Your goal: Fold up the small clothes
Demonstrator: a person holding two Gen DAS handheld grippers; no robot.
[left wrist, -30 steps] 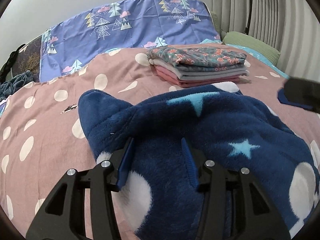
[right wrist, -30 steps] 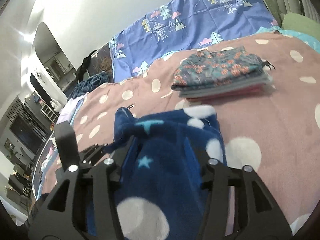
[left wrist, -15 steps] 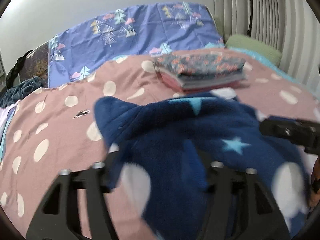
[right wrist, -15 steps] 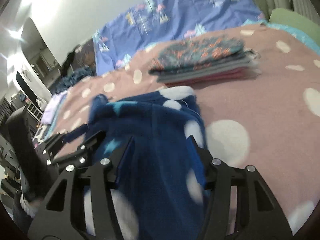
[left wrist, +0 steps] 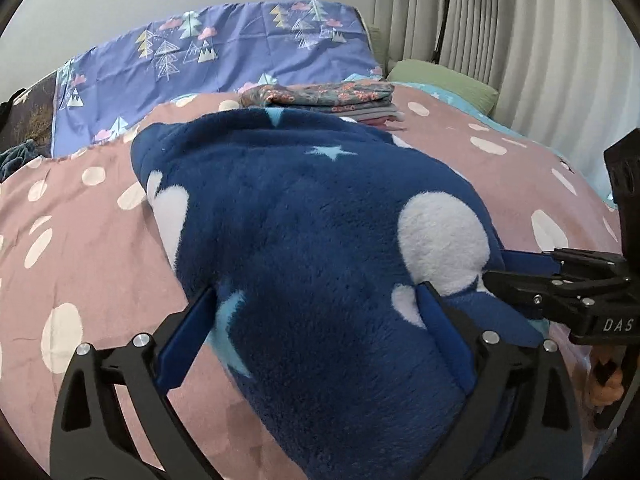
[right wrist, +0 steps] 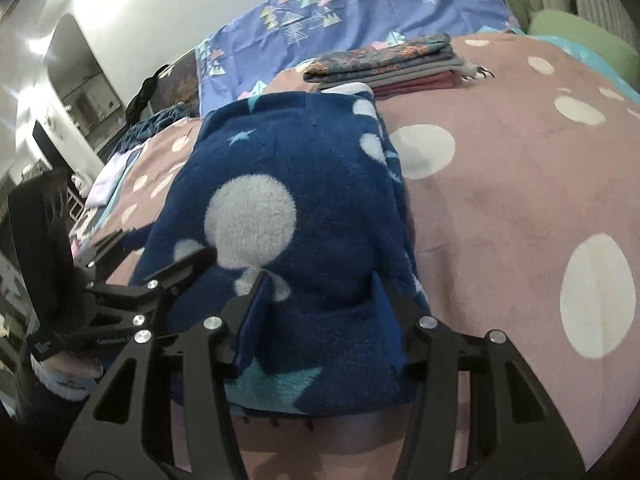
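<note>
Left wrist view shows the left gripper (left wrist: 316, 312) opening its fingers around the blue fleece garment (left wrist: 304, 216), releasing it, while the right gripper (right wrist: 320, 300) closes its fingers on the near hem, keeping the fold flat on the bed (left wrist: 80, 240).

A dark blue fleece garment (left wrist: 312, 232) with white dots and pale blue stars lies folded into a thick, roughly oblong bundle on the pink dotted bedspread, its long side running away from the near edge of the bed. Its surface is fluffy and slightly humped, with one large white dot near the right-hand edge in the left wrist view and a pale star at the near end. Just beyond its far end sits a neat stack of folded clothes (left wrist: 332, 100), a flowered blue-grey piece on top, then grey and dull red layers beneath.
</note>
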